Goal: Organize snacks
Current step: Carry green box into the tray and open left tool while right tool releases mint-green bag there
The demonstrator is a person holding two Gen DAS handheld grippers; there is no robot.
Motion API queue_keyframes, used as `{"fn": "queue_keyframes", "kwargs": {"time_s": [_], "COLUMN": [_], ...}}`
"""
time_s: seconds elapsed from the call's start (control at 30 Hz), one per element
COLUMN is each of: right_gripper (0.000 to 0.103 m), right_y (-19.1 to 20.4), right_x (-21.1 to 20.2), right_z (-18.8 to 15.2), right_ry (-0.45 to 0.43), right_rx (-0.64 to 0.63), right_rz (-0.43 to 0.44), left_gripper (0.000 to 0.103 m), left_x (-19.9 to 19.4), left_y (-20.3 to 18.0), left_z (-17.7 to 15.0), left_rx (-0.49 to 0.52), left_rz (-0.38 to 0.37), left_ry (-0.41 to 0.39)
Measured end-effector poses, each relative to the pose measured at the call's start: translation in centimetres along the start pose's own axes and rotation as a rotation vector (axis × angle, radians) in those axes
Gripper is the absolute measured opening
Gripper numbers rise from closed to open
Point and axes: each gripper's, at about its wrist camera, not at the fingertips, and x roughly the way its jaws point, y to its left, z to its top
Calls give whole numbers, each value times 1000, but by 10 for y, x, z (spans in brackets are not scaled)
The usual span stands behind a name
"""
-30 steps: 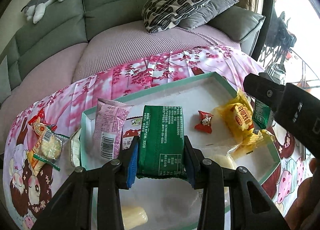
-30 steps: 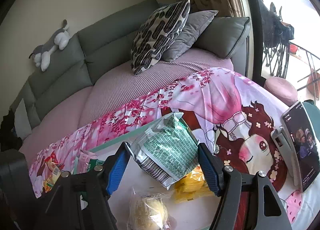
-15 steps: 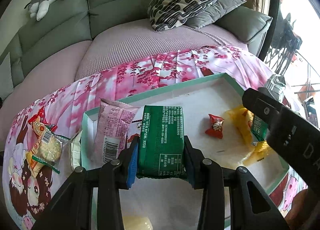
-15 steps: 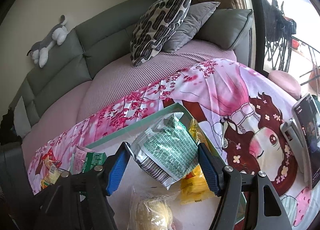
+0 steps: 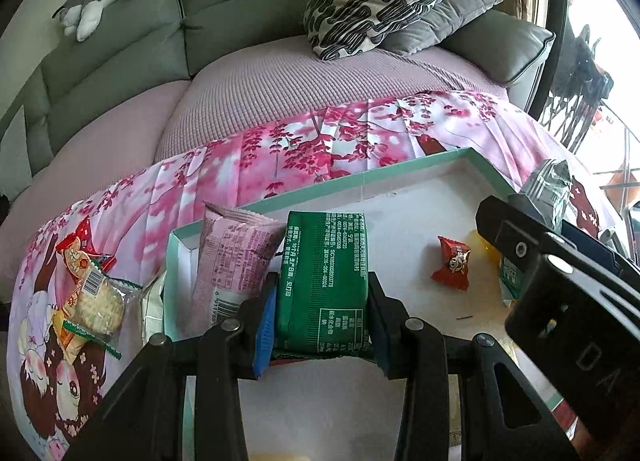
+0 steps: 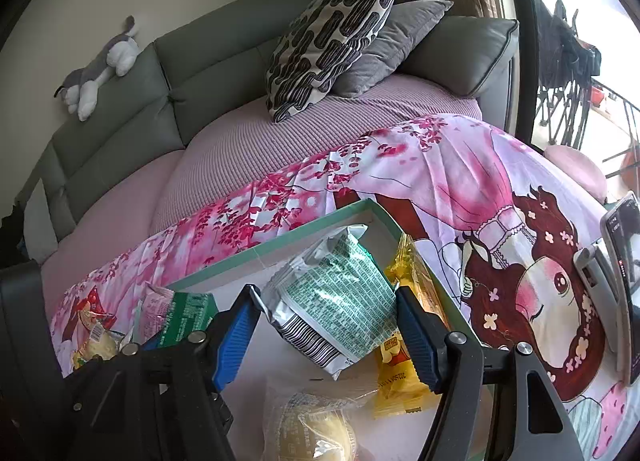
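Note:
My left gripper (image 5: 320, 321) is shut on a dark green snack pack (image 5: 324, 281) and holds it over the left part of a white tray with a teal rim (image 5: 404, 175). A pink snack pack (image 5: 234, 257) leans in the tray's left corner and a small red candy (image 5: 452, 263) lies in the middle. My right gripper (image 6: 326, 335) is shut on a silver-green snack bag (image 6: 336, 301) above the tray's right side (image 6: 280, 247), over a yellow pack (image 6: 396, 377) and a clear-wrapped bun (image 6: 312, 429). The right gripper's body shows in the left wrist view (image 5: 560, 301).
Loose snacks, a red pack (image 5: 78, 251) and a wrapped round cracker (image 5: 100, 301), lie on the pink printed cloth (image 5: 320, 137) left of the tray. A phone on a stand (image 6: 620, 273) is at the right. A grey sofa with cushions (image 6: 328, 41) is behind.
Both grippers moved slightly forward and left over the tray with their packs still held. The right gripper now hides the yellow pack in the left wrist view.

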Motion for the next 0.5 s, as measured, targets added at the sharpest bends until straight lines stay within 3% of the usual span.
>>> {"fn": "queue_keyframes", "kwargs": {"time_s": [0.17, 0.3, 0.5], "right_gripper": [73, 73, 73], "right_y": [3, 6, 13], "right_x": [0, -4, -11], "right_z": [0, 1, 3], "right_ry": [10, 1, -15], "right_rx": [-20, -32, -55], "right_rz": [-14, -17, -24], "left_gripper": [43, 56, 57], "left_x": [-3, -7, -13], "left_y": [1, 3, 5], "left_z": [0, 1, 2], "left_rx": [1, 4, 2], "left_rz": [7, 26, 40], "left_ry": [-5, -17, -19]}}
